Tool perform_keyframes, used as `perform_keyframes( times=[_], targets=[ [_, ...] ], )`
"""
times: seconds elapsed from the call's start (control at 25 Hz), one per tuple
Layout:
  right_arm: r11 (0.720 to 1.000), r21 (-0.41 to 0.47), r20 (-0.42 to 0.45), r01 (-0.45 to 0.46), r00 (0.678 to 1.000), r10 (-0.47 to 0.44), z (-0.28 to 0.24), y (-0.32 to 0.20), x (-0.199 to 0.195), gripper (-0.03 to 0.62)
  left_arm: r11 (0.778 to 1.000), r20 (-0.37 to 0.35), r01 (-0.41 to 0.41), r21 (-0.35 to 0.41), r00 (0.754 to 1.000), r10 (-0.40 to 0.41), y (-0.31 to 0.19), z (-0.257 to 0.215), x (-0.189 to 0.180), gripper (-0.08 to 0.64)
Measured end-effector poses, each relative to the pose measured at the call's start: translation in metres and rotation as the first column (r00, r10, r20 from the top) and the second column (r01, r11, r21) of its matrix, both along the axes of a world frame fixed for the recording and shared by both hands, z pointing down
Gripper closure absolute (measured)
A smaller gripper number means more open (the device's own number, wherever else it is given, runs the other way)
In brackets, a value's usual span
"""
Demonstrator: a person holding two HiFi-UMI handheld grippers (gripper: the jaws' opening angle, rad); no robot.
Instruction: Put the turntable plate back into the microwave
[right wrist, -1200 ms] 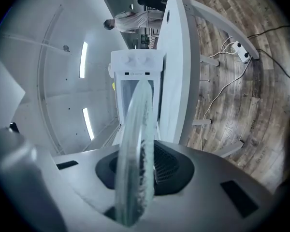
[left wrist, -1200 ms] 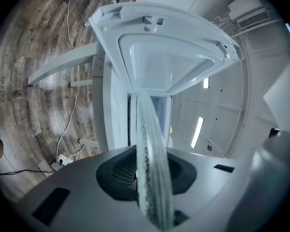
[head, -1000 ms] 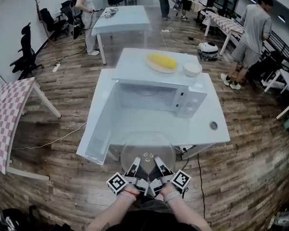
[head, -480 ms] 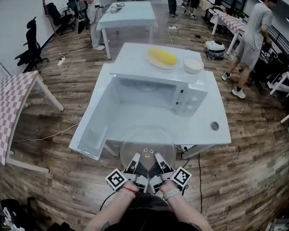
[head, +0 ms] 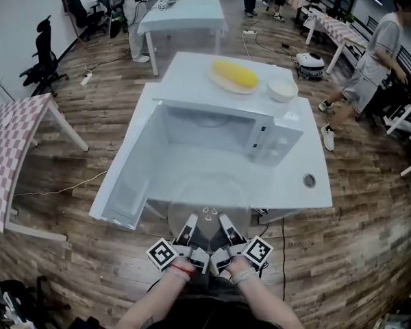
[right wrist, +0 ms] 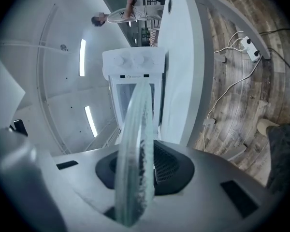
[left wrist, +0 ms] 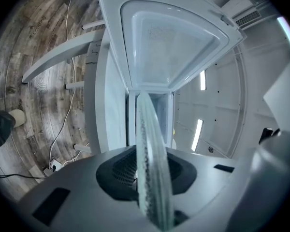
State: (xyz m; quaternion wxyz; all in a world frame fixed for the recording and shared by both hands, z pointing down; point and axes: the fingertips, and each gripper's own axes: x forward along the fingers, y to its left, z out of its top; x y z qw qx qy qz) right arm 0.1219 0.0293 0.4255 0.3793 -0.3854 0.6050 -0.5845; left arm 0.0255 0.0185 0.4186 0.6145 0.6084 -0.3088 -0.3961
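Note:
The clear glass turntable plate [head: 209, 201] hovers level over the table's near edge, in front of the white microwave [head: 219, 132], whose door [head: 127, 170] hangs open to the left. My left gripper [head: 192, 225] and right gripper [head: 221, 225] sit side by side, both shut on the plate's near rim. The plate's edge [left wrist: 150, 163] runs between the jaws in the left gripper view, with the open door ahead. In the right gripper view the plate [right wrist: 135, 153] points at the microwave's control panel [right wrist: 134, 66].
On the microwave's top stand a yellow item on a plate [head: 234, 75] and a white bowl [head: 282, 88]. The white table [head: 308, 190] has a cable hole [head: 309, 180]. People stand at the far tables and at the right. A checkered table [head: 7, 163] is left.
The plate and both grippers have crept forward toward the microwave's open front, and the head view has closed in on the microwave.

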Motion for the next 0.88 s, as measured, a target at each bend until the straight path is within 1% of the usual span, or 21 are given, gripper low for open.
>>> perform_keyframes(
  times=[0.16,0.28,0.4,0.6,0.88],
  targets=[
    [1.000,0.021,0.027,-0.018,0.999,0.017,-0.007,-0.008,0.003,0.511,1.000,-0.013,-0.010,0.007,1.000,0.011,-0.009,-0.005,0.005,0.482],
    [0.999,0.036,0.009,-0.033,0.999,0.033,-0.007,-0.017,0.003,0.511,0.999,0.003,-0.026,0.022,1.000,0.026,-0.020,-0.007,0.002,0.482],
    [0.999,0.032,-0.011,-0.027,1.000,0.028,-0.008,-0.031,0.002,0.511,0.999,0.002,-0.017,0.034,1.000,0.017,-0.035,-0.009,0.000,0.482],
    [1.000,0.023,-0.032,-0.009,0.999,0.010,-0.007,-0.051,0.004,0.511,1.000,-0.026,0.003,0.011,1.000,-0.003,-0.053,-0.001,0.003,0.482],
    [1.000,0.017,-0.024,-0.016,1.000,0.016,0.006,-0.080,0.006,0.512,1.000,-0.012,-0.006,-0.012,1.000,0.006,-0.081,0.013,0.006,0.482]
  ],
)
